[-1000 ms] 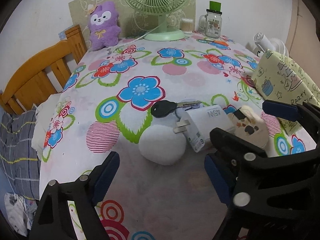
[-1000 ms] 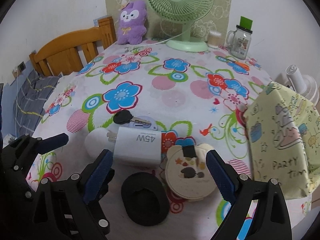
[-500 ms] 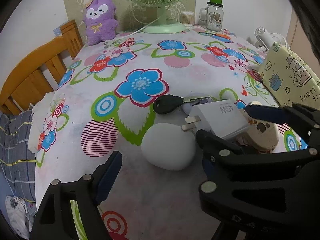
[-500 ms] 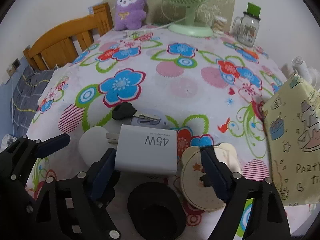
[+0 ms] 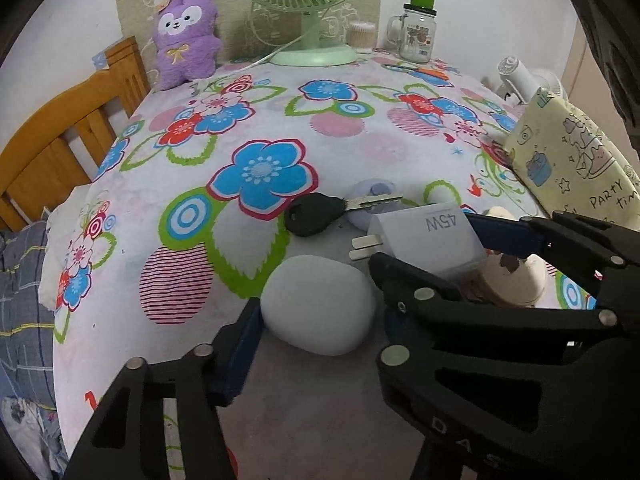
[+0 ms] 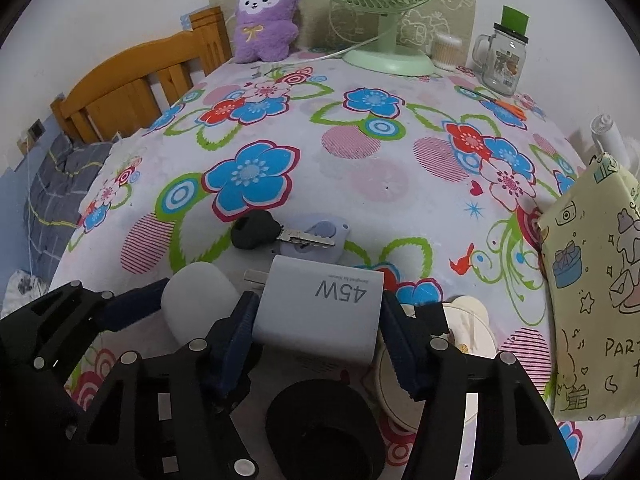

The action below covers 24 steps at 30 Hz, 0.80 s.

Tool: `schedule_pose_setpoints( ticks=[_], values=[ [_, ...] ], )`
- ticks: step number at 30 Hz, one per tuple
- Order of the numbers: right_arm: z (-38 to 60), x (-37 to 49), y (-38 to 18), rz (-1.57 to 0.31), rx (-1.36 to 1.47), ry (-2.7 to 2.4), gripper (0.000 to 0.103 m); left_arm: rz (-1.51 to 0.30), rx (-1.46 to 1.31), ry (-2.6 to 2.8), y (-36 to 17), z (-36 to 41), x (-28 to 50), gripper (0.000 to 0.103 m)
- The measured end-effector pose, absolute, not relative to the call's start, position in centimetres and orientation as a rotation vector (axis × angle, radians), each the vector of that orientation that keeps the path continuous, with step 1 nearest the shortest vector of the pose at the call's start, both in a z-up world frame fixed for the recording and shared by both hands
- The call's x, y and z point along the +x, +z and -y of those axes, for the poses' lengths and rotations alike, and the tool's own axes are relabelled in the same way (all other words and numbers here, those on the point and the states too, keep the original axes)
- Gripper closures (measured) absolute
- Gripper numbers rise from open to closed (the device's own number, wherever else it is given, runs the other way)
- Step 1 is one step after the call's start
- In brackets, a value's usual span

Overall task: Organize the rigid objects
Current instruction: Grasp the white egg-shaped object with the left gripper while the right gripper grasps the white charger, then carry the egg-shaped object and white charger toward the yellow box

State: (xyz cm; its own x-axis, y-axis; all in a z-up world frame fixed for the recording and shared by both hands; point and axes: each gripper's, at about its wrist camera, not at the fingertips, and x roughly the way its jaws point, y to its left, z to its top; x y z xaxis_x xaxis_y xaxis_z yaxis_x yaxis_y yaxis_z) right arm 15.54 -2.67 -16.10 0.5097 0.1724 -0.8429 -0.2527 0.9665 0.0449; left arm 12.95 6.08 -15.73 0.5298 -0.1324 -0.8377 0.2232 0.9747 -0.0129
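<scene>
Left wrist view
- Left gripper point(image 5: 316, 320): its jaws have just been closing around the white pebble-shaped object point(image 5: 320, 304). The left blue pad point(image 5: 240, 356) sits against that object's near-left edge; the right pad is hidden behind the right gripper's frame, so whether it presses is unclear.
- Where the pebble lies: on the flowered tablecloth point(image 5: 260, 120), just beside the 45W charger point(image 5: 428, 236) and near the black-headed key point(image 5: 316, 214).
- Risk: the pebble looks smooth and rounded, so I judge a one-sided squeeze could squirt it out toward the key.
- Crowding: the two tools overlap here; lifting either one first could knock the other's grip.

Right wrist view
- Right gripper point(image 6: 316, 332): its jaws have just been closing, and both blue pads now lie flat against the sides of the 45W charger point(image 6: 320, 312), which it grips. The charger's body tilts up at the front.
- Neighbours: the pebble point(image 6: 200, 300) touches the charger's pronged end; a black round object point(image 6: 320, 424) lies beneath the gripper; a cream round case point(image 6: 468, 328) is under the right finger.
- Risk: the pads hold only the charger's near end, so it may pivot downward when raised.
- Risk: the prongs point(image 6: 256, 276) could drag the pebble along.
- Destination: a yellow party-print bag point(image 6: 592, 280) stands at the right; whether things go there I cannot tell.
</scene>
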Motion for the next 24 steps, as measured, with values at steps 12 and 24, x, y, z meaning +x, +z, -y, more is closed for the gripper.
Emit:
schedule_pose_setpoints(
  ticks=[12,24],
  values=[
    [3.8,14.4,-15.2,-0.999,-0.073,0.235,0.041,-0.982,0.113,-0.218,-14.9,-5.2,12.1,0.046],
    [5.4,12.4,-13.4,-0.963,-0.066,0.213,0.041,-0.94,0.133,-0.224,-13.1,-3.8,10.2,0.046]
  ],
)
